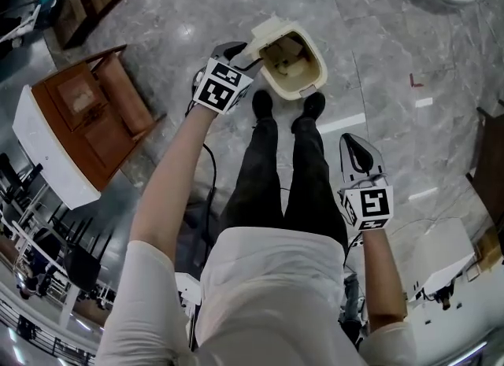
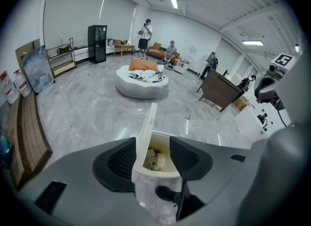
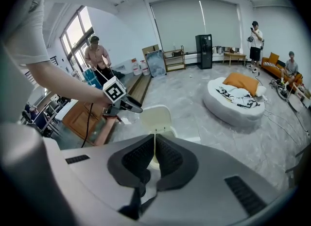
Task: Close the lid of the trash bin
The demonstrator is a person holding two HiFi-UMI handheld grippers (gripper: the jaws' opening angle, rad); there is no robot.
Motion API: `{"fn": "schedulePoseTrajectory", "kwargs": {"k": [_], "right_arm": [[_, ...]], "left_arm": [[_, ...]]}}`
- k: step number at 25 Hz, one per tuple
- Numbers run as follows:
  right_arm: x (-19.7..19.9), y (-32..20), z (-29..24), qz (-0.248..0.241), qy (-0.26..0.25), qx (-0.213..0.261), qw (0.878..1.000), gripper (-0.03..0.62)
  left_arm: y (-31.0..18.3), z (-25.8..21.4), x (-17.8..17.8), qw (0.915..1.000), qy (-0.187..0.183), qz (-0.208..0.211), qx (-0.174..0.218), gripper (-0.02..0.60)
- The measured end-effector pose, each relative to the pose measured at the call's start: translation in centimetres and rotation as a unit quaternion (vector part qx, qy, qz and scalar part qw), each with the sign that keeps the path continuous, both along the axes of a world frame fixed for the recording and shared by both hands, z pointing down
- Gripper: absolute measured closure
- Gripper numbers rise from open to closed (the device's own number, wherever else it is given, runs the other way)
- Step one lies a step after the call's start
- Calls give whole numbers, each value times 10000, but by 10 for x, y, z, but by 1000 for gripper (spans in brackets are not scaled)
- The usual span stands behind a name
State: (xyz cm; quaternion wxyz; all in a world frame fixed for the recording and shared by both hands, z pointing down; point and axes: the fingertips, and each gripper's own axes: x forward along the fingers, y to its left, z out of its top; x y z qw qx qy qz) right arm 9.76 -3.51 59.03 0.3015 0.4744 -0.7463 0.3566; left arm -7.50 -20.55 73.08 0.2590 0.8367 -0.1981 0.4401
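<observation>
Step in hand: reaching for the lid, closing not yet begun. The trash bin (image 1: 313, 86) sits on the grey floor (image 1: 394, 42) just ahead of the person's shoes (image 1: 262, 105). It is lined with a clear bag and has scraps inside. Its cream lid (image 1: 266, 31) stands upright on the bin's left side. The left gripper (image 1: 246, 57) is at the lid with its jaws spread. In the left gripper view the lid's edge (image 2: 146, 132) stands between the pads, nearer the left one, and no pinch is visible. The right gripper (image 1: 356, 146) hangs well apart to the right of the legs, jaws pressed together and empty. Next move, as I judge it: nip or nudge the lid's top edge and swing it over the opening until it lies flat. Keep the bin from sliding, since it looks light.
</observation>
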Motion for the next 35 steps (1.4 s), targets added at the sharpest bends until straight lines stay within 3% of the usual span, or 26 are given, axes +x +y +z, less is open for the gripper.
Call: {"fn": "schedulePoseTrajectory", "kwargs": {"k": [9,17,35], "right_arm": [[3,6,19,-9,-163,-94,9998,563],[8,16,38,48,-283,-182,9994,562],[31,36,90,253,-442,-450,9977,562]], "left_arm": [[9,20,5,9993,-348,124,103,339],[60,18,24,9982,-283,513,95,339],[140,54,63,9956,-226,890,-198,337]]}}
